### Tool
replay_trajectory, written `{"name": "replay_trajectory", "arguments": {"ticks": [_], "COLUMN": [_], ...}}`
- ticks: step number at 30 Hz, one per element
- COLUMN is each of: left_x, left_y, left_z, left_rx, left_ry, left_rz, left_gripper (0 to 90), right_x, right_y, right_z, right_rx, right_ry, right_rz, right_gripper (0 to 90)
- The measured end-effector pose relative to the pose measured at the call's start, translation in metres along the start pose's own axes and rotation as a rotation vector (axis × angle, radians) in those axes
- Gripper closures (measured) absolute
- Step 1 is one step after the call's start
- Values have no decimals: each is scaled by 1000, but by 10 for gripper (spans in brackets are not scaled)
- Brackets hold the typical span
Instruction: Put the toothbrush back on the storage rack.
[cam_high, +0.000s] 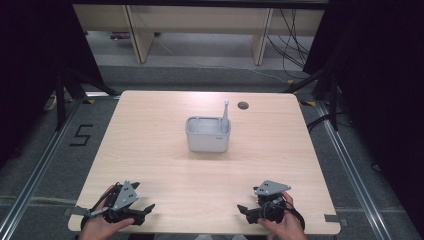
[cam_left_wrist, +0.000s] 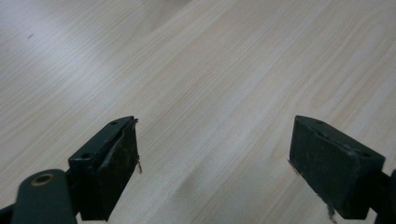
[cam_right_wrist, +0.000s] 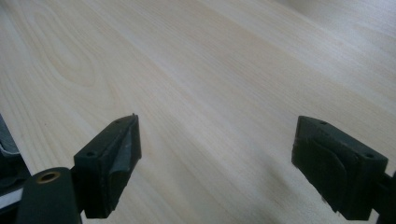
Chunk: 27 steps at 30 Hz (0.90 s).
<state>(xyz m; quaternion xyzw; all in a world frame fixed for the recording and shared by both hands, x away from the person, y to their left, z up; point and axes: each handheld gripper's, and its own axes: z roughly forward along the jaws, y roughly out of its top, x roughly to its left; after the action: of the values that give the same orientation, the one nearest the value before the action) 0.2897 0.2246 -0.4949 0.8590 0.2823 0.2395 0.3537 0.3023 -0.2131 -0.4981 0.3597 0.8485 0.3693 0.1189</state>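
Scene: pale wood-grain tabletop (cam_high: 165, 150), two hand-held claws parked at the near edge, one grey caddy at centre.
Caddy: grey plastic box (cam_high: 208, 135), rounded corners, open top, inner dividers; standing mid-tabletop, well apart from both claws.
Toothbrush: slim grey-white stick (cam_high: 225, 116) upright in the caddy's right-hand compartment, long axis near vertical, head uppermost, leaning slightly.
Left claw: (cam_high: 146, 210) low at the near-left corner, jaws spread wide, gripping nothing; bare wood between the black pads (cam_left_wrist: 116, 163) in the left gripper view.
Right claw: (cam_high: 243, 210) low at the near-right edge, jaws likewise wide apart and empty; matte black pads (cam_right_wrist: 114, 161) over plain grain in the right gripper view.
Bearing: caddy ahead of both claws, up-table and inward; toothbrush on the caddy's right side, so judged the nearer reach for the right claw.
Approach: likely from above or the right, jaws closing across the thin upright handle.
Textures: smooth moulded plastic, light and probably slippery; laminate tabletop matte with a soft sheen.
Other: small dark grommet hole (cam_high: 243, 105) beyond the caddy.
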Motion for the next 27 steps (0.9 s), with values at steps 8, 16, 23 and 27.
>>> {"name": "replay_trajectory", "arguments": {"ticks": [8, 16, 23, 27], "left_x": [0, 0, 2, 2], "left_y": [0, 0, 1, 1], "left_z": [0, 0, -2, -2], "left_rx": [-2, -1, 17, 18], "left_ry": [-2, 0, -10, -10], "left_rz": [-1, 1, 25, 27], "left_gripper": [151, 151, 151, 151], "right_x": [1, 3, 2, 2], "right_y": [-2, -2, -1, -1], "right_z": [0, -1, -1, 0], "right_rx": [12, 26, 19, 20], "right_ry": [-1, -11, -12, -3], "right_rz": [-20, -12, -29, -30], "right_gripper": [164, 164, 164, 164]}}
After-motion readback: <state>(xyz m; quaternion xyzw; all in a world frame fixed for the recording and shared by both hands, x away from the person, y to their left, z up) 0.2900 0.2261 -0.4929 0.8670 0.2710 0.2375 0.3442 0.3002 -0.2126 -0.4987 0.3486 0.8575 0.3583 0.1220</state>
